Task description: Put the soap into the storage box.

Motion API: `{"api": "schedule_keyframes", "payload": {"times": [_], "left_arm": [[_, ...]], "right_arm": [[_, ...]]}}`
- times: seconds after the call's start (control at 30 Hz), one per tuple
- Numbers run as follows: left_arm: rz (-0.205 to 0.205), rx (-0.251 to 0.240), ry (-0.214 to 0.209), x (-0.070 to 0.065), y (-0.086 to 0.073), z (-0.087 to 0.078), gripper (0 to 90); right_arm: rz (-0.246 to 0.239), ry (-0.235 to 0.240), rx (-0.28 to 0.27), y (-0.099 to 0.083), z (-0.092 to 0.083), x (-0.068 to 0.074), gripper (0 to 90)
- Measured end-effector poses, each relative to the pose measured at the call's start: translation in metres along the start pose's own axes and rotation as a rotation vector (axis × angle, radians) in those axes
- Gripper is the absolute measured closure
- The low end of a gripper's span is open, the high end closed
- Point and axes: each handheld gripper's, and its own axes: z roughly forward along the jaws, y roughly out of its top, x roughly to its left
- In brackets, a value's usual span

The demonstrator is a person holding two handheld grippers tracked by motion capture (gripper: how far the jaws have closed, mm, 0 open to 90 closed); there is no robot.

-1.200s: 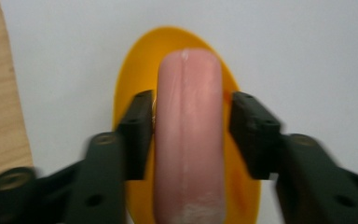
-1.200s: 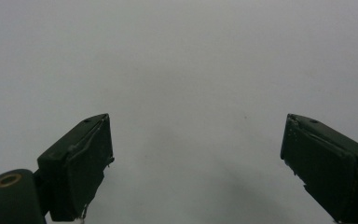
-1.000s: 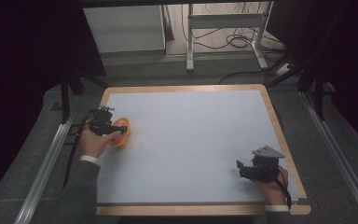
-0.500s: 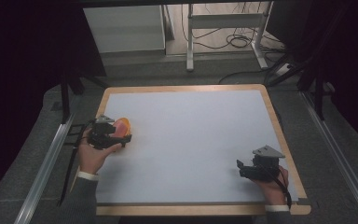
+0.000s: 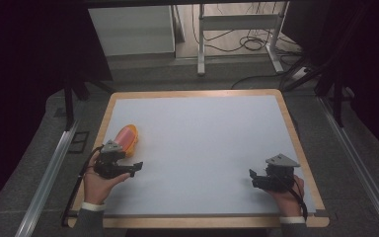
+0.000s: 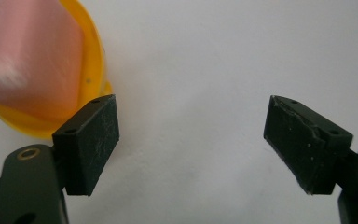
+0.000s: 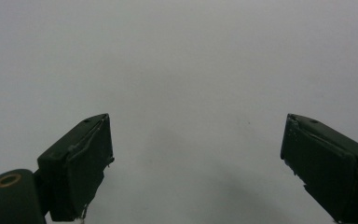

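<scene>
Your left gripper [image 5: 134, 167] is wide open with nothing between the jaws, and so is your right gripper [image 5: 252, 179], which sits well apart near the table's [image 5: 202, 101] other front corner, pointing at bare white surface.

The only thing out there is the orange-and-pink object [image 5: 126, 138], resting on the white top near the left edge, just beyond your left hand [image 5: 100, 180]. From the left gripper view it looks like a soft pink piece [image 6: 32, 65] sitting in or against a yellow plastic rim [image 6: 93, 60]; can't tell exactly what it is, too blurry up close.

My guess is it's light and the pink part squishes, while the rim is stiffer and probably a bit slick. I'd pinch across the rim, gently.

Right now it's off to the outer side of your left jaw, almost touching it, not between the jaws
</scene>
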Motion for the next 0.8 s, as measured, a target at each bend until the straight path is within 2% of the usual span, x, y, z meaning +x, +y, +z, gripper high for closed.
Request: {"api": "schedule_keyframes", "payload": {"times": [0.2,0.23,0.33,0.5,0.67,0.8], "left_arm": [[-0.003,-0.016,-0.02,-0.004,-0.017,0.002,20.0],[-0.004,-0.022,-0.047,-0.006,-0.023,0.005,21.0],[0.014,0.0,-0.059,-0.008,-0.027,0.011,20.8],[0.031,0.01,-0.058,-0.009,-0.029,0.016,20.7],[0.015,0.016,-0.06,-0.007,-0.029,0.016,20.8],[-0.004,-0.006,-0.074,-0.008,-0.029,0.015,20.4]], "right_arm": [[-0.003,-0.001,-0.005,0.0,0.0,-0.001,8.8],[0.0,-0.003,-0.01,0.0,-0.001,-0.001,8.8],[-0.003,-0.005,-0.016,0.0,-0.001,-0.002,8.8],[-0.003,-0.007,-0.02,0.0,-0.002,-0.003,8.8],[-0.002,-0.008,-0.023,0.0,-0.001,-0.003,8.8],[-0.006,-0.01,-0.028,0.0,-0.001,-0.003,8.8]]}}
